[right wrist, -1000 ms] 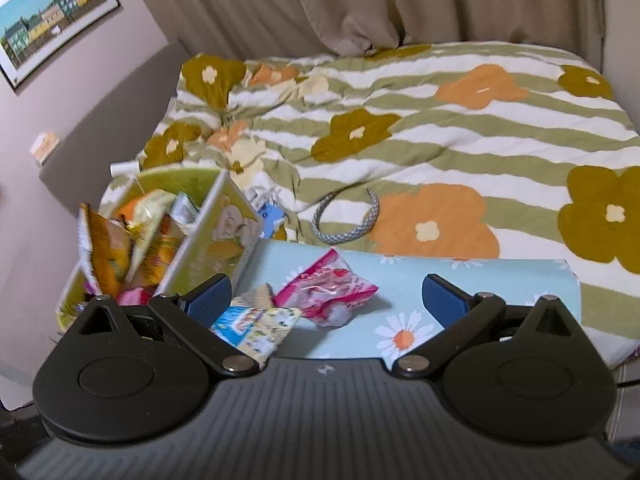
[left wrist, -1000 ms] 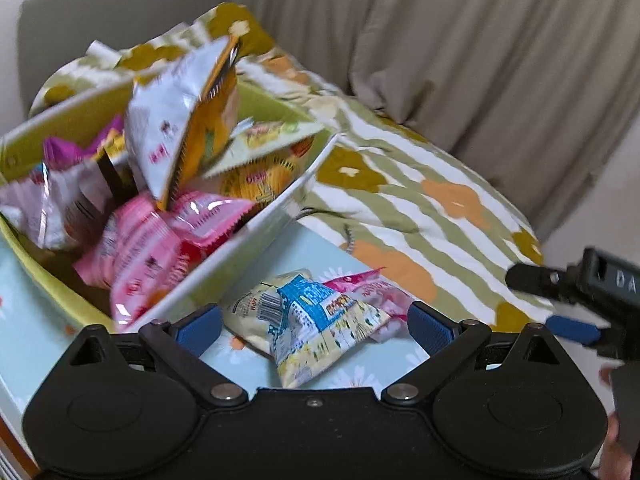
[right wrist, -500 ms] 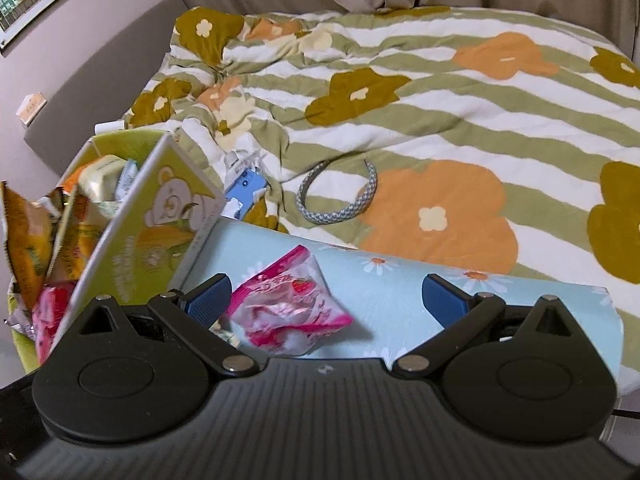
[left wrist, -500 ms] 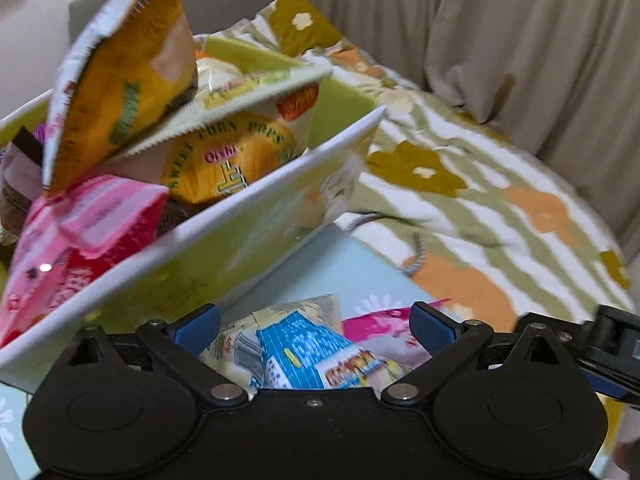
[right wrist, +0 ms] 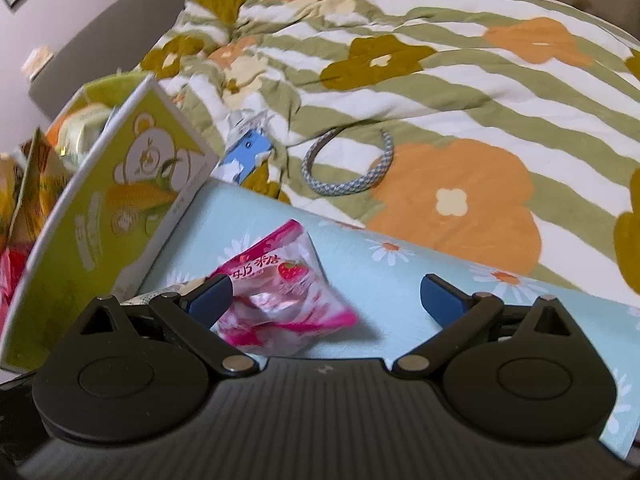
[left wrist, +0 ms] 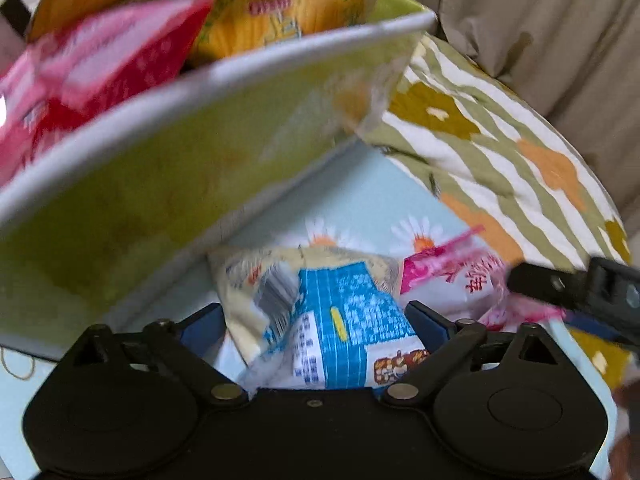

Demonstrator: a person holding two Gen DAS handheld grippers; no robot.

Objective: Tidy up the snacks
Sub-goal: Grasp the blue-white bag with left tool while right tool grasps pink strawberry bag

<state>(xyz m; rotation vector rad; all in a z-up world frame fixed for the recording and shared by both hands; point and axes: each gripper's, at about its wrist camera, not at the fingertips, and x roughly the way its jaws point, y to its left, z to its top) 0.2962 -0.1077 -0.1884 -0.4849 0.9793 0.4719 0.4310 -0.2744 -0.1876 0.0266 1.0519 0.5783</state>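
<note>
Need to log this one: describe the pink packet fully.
The pink packet is a small, crinkled, shiny plastic wrapper, pink at the edges and pale in the middle, printed with a strawberry and red characters. It looks sealed and puffy. It lies flat on the daisy-print table, beside the blue packet. The right gripper is open around it, one finger overlapping its left edge.
</note>
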